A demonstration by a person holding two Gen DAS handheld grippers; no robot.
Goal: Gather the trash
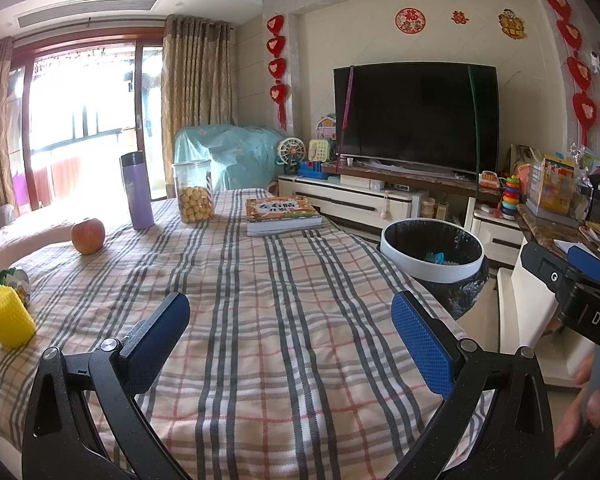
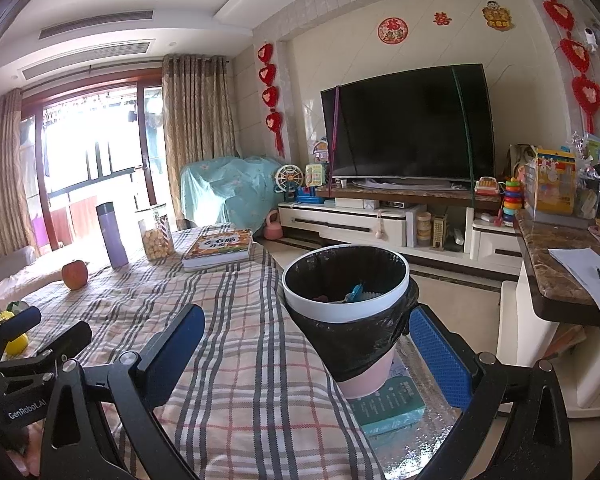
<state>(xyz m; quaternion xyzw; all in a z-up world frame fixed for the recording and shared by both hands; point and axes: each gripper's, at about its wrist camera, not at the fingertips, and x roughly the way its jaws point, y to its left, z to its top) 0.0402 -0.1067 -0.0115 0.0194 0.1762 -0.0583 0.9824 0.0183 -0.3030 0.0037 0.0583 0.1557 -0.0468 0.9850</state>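
Over the plaid tablecloth (image 1: 284, 280) the left gripper (image 1: 290, 344) hangs with its blue-padded fingers spread wide and nothing between them. On the far side of the cloth stand an apple (image 1: 88, 235), a purple flask (image 1: 136, 191), a clear jar of round biscuits (image 1: 194, 192) and a thick book (image 1: 282, 215) lying flat. At the near left edge lies a yellow foam net (image 1: 10, 318), just beside a crumpled wrapper (image 1: 14, 280). Off the right edge of the table stands the trash bin (image 2: 346, 292), white-rimmed and lined with a black bag, with some blue and white scraps already inside. The right gripper (image 2: 312, 354) is also spread wide and empty; in its own view its fingers frame the bin without touching it.
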